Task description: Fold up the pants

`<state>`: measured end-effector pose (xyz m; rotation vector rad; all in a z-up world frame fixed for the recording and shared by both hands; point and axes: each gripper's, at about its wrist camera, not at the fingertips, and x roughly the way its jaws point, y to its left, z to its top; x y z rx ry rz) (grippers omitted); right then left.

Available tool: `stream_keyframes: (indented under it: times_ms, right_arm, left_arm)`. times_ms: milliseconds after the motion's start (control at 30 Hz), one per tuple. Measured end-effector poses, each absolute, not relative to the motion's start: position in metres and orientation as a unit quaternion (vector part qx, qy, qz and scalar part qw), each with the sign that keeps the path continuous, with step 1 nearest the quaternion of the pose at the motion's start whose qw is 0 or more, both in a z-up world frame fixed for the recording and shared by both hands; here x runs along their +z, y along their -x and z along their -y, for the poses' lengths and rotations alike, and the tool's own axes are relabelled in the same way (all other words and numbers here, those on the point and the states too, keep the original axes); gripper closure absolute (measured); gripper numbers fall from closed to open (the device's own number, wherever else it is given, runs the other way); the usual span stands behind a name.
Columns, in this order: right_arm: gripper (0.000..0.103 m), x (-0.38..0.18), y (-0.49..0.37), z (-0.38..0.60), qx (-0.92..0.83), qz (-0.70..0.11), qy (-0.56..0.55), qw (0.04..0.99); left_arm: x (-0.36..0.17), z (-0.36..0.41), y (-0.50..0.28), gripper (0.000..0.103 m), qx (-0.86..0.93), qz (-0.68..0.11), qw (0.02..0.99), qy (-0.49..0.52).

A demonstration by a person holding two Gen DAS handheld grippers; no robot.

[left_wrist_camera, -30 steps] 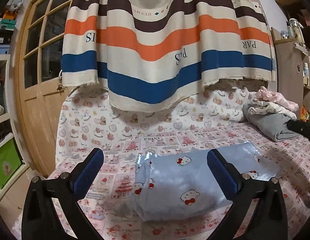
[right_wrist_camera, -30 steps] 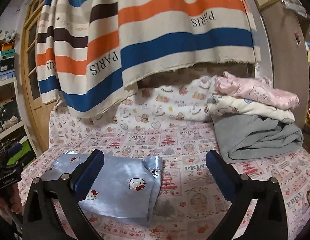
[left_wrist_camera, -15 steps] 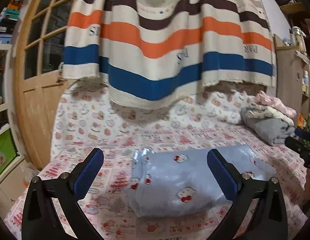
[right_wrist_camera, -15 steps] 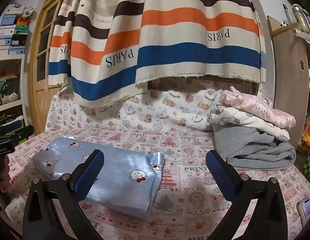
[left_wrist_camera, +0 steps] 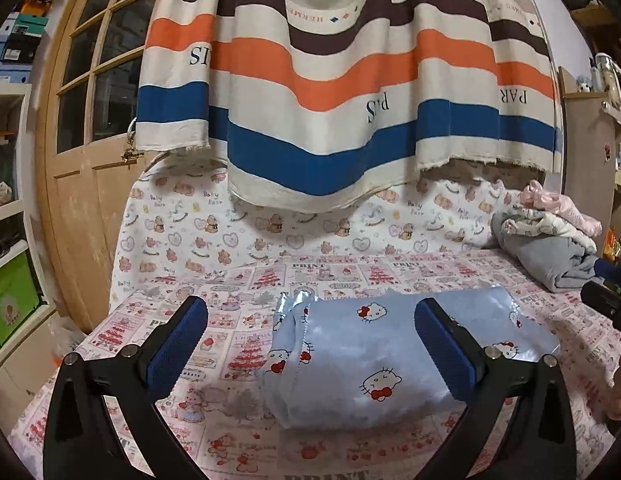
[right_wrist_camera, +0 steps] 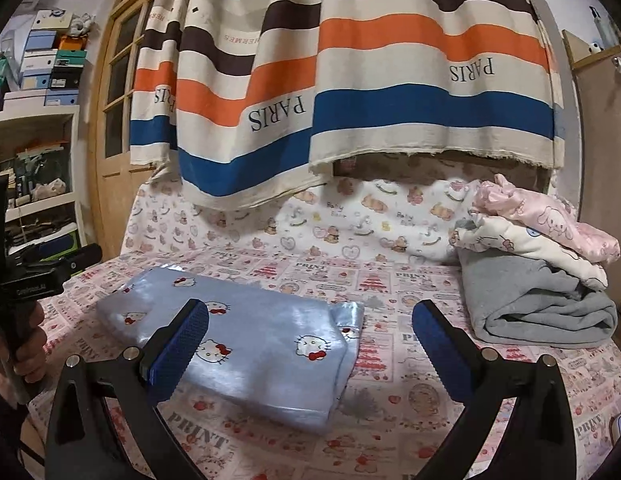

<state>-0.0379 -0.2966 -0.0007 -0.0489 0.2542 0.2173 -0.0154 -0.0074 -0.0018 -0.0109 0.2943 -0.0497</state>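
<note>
The light blue Hello Kitty pants (left_wrist_camera: pixel 374 364) lie folded into a compact rectangle on the printed pink sheet (left_wrist_camera: pixel 238 280); they also show in the right wrist view (right_wrist_camera: pixel 246 340). My left gripper (left_wrist_camera: pixel 310 350) is open and empty, held back above the near edge of the pants. My right gripper (right_wrist_camera: pixel 310 350) is open and empty, back from the right end of the pants. The left gripper's body appears at the left edge of the right wrist view (right_wrist_camera: pixel 34 276), held in a hand.
A stack of folded clothes, grey (right_wrist_camera: pixel 538 308), cream and pink (right_wrist_camera: pixel 550 212), sits at the right of the bed. A striped curtain (left_wrist_camera: pixel 342 80) hangs over the back. A wooden door (left_wrist_camera: pixel 90 160) and shelves stand at left. A phone (right_wrist_camera: pixel 620 424) lies at the right edge.
Both grippers have drawn back and risen slightly, staying open. The folded pants have not moved.
</note>
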Motion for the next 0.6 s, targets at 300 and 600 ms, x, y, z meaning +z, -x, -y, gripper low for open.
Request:
stream_keyframes:
  times_ms: [300,600]
  right_arm:
    - [0.000,0.001,0.049,0.297,0.133,-0.118,0.035,0.983]
    - [0.000,0.017,0.044,0.294,0.116,-0.234,0.006,0.965]
  left_arm:
    - [-0.002,0.009,0.016,0.000,-0.041,-0.149,0.988,0.004]
    - [-0.002,0.010,0.017,0.000,-0.028,-0.148,0.989,0.005]
